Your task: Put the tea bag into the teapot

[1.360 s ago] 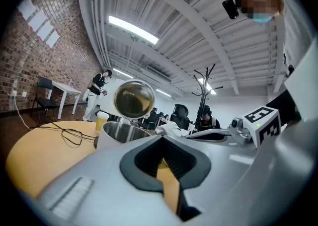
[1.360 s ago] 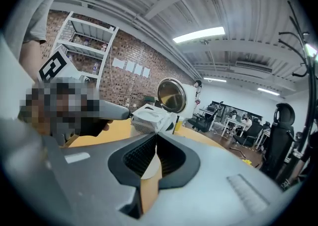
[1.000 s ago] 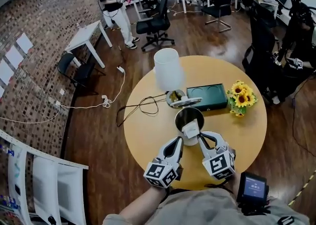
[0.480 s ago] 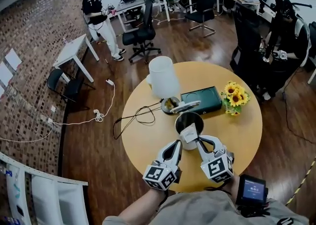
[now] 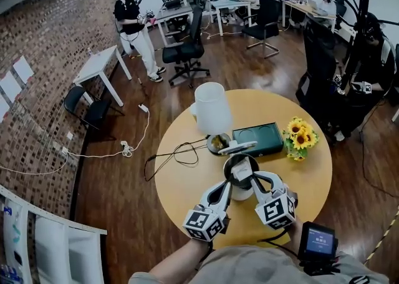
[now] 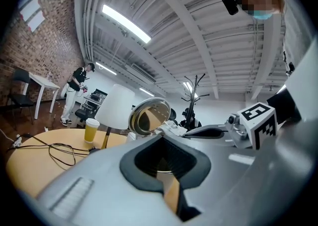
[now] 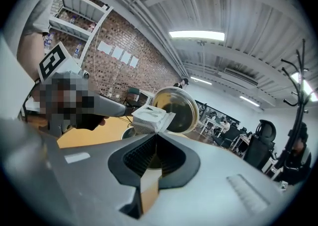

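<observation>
Right gripper (image 7: 153,133), jaws pinched on the white paper tea bag (image 7: 149,116), holds it at the mouth of the steel teapot (image 5: 240,191), at 6 o'clock on the round wooden table (image 5: 184,180). Left gripper (image 6: 160,138), at the pot's 7 o'clock, has its jaws together on nothing. Judged remaining: lowering and release.

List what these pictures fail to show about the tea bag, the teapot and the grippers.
- Inside of the teapot: head view, too small, and the tea bag sits over its mouth.
- Teapot body: both gripper views, hidden behind each gripper's own jaws; only the lid shows.
- What the left gripper pinches, if anything: left gripper view, its own body blocks the tips.
- Print on the tea bag: right gripper view, too blurred.
</observation>
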`<state>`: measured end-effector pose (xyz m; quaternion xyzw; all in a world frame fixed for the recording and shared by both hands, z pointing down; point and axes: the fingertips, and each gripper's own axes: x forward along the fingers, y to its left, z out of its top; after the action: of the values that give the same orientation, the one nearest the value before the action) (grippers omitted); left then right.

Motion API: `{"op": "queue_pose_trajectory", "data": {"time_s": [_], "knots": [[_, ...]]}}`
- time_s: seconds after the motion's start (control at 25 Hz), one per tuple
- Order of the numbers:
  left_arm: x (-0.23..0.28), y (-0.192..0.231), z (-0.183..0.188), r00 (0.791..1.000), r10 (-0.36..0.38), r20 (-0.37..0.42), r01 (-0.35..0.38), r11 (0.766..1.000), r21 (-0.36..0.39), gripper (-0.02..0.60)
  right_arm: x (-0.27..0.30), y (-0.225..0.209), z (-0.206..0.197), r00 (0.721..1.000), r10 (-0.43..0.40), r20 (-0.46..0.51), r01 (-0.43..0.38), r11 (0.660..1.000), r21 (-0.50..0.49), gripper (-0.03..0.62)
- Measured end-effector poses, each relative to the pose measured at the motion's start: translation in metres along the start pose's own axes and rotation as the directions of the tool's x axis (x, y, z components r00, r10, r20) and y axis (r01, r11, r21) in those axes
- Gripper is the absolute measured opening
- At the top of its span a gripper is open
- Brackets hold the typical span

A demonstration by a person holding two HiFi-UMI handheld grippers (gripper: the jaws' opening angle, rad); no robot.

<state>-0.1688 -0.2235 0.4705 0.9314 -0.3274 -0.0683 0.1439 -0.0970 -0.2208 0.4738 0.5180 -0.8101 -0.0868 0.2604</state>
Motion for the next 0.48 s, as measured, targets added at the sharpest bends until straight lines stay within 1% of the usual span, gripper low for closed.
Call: {"op": "queue_pose_trajectory", "data": {"time_s": [0.24,0.36,0.48], "knots": [[-0.008,0.024,-0.002,0.998,0.051,0.024,-0.051,0.998,-0.029,0.000,0.026,0.001,-0.011,0.994,0.041,-0.102,-0.055,0.989,-0.139,0.018],[-0.005,0.036,-0.007,0.997,0.076,0.035,-0.074,0.996,-0.043,0.000,0.042,-0.004,-0.017,0.987,0.063,-0.147,-0.091,0.977,-0.191,0.018],[-0.004,0.045,-0.012,0.994,0.098,0.037,-0.096,0.994,-0.058,0.000,0.053,0.001,-0.024,0.977,0.093,-0.192,-0.138,0.961,-0.238,0.018]]}}
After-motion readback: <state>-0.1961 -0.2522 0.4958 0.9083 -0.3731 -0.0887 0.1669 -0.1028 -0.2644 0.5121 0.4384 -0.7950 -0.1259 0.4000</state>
